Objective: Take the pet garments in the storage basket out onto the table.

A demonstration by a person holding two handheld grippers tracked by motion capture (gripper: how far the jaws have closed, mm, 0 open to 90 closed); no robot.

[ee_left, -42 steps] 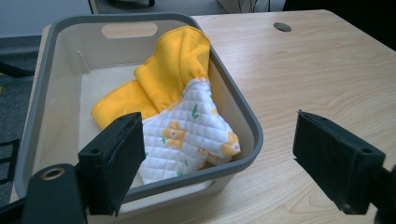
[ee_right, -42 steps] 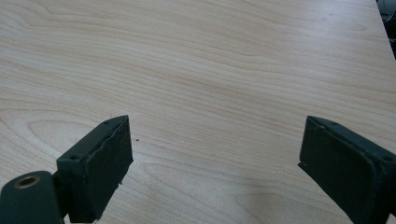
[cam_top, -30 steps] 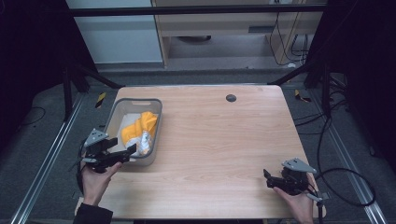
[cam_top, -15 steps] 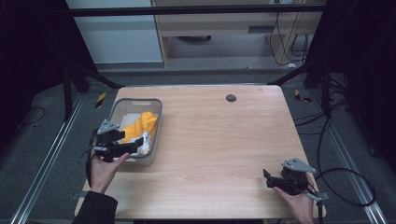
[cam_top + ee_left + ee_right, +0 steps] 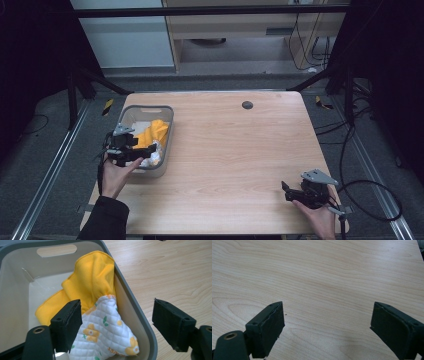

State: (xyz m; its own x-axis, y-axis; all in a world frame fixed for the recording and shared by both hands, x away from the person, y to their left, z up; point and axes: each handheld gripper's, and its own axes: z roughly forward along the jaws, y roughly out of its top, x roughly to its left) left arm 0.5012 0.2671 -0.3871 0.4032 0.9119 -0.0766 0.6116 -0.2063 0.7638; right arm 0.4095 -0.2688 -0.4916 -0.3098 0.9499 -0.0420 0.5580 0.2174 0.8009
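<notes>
Left gripper [image 5: 116, 322], jaws wide but just closing, straddles the bin's [image 5: 130, 293] wall over the quilted cloth [image 5: 105, 337] at the table's nine o'clock; shifting inward should avoid pinching the rim.

The high view looks forward and down over the whole surface [image 5: 225, 150]. The left gripper view looks closely into the basket [image 5: 147, 340], also seen from above. The right gripper view faces bare wood nearby.
</notes>
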